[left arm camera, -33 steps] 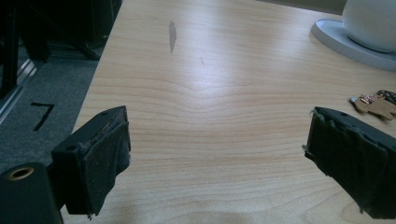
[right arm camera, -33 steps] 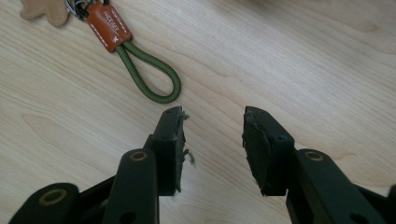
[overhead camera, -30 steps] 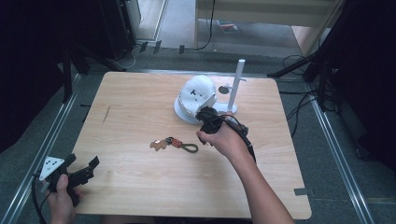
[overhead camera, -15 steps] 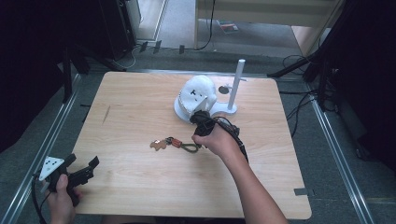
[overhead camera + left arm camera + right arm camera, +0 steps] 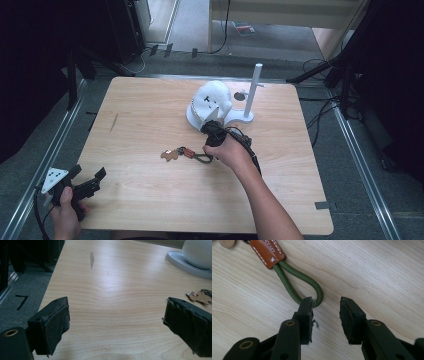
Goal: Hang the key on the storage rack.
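Note:
A keychain (image 5: 181, 153) lies mid-table: a tan figure charm, a brown leather tag (image 5: 267, 251) and a green cord loop (image 5: 299, 277). My right gripper (image 5: 210, 145) points down at the loop's right end. In the right gripper view my right gripper (image 5: 325, 301) is open. Its left fingertip (image 5: 305, 307) covers the end of the loop, and bare wood shows between the pads. At the table's front left corner my left gripper (image 5: 90, 175) is held wide open with nothing in it. The left gripper view has the left gripper (image 5: 116, 312) over bare wood, with the keychain (image 5: 200, 295) far right.
A white dome on a flat base (image 5: 210, 102) stands just behind the right hand, beside a white upright post on a foot (image 5: 252, 95). The wooden table (image 5: 150, 110) has a dark scuff (image 5: 91, 259) at its left. Cables and dark floor surround the table.
The right hand has moved down and toward the front left, from beside the white dome to the cord loop. The left hand has stayed put.

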